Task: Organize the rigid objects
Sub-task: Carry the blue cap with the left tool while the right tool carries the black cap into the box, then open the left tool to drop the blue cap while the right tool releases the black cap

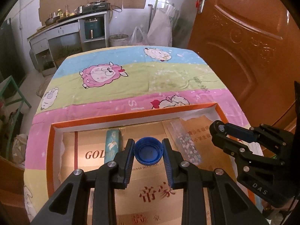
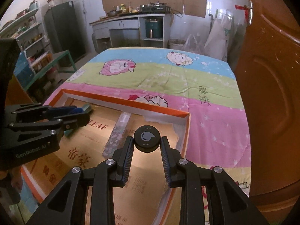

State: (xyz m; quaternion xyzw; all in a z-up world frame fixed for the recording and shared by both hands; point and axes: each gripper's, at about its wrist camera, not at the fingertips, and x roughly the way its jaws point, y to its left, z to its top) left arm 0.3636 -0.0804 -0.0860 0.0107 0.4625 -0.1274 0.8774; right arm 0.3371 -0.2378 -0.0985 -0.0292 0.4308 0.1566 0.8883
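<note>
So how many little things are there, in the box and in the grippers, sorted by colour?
Blue: 1, cap in the left gripper
Black: 1, round lid in the right gripper
Teal: 1, case in the box
Clear, speckled: 1, ruler in the box
Total: 4

The right tongs (image 1: 251, 136) read "DAS", the left tongs (image 2: 61, 116) "GenRobot.AI", the box liner (image 2: 101, 129) "LEAF".

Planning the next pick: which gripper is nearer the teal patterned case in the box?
Left. The left gripper, shut on a blue cap, hangs just beside the teal case; the right gripper, holding a black cap, is farther across the box.
</note>
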